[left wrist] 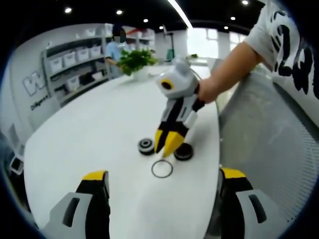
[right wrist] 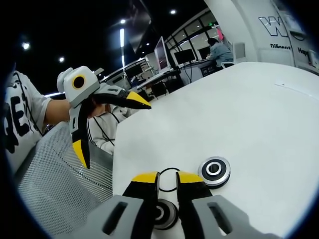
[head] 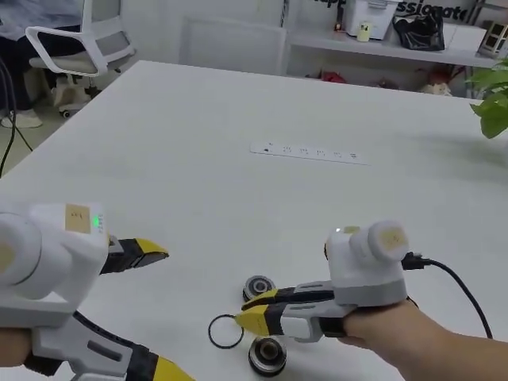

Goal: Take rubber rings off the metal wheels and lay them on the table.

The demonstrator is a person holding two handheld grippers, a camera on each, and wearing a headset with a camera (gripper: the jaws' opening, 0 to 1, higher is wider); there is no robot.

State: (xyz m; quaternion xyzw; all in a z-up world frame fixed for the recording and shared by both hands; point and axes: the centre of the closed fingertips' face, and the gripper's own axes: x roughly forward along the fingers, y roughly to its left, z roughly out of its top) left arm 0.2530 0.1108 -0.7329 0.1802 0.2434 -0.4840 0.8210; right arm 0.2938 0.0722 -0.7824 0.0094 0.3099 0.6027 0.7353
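Observation:
A loose black rubber ring (head: 210,329) lies flat on the white table (head: 238,119), touched by nothing. Two metal wheels flank it: one (head: 259,287) behind my right gripper's tips, one (head: 267,355) nearer me. My right gripper (head: 246,313) hovers just right of the ring, its jaws a narrow gap apart and empty. Its own view has the ring (right wrist: 169,170) past the right gripper (right wrist: 168,178), with one wheel (right wrist: 214,171) to the right and the other (right wrist: 164,214) low under the jaws. My left gripper (head: 161,311) stands wide open and empty, left of the ring (left wrist: 152,169).
A white power strip (head: 309,152) lies mid-table, far from the work. A white office chair (head: 79,40) stands beyond the far left corner, and a plant (head: 492,103) reaches in at the right edge. The table's near edge runs close to the wheels.

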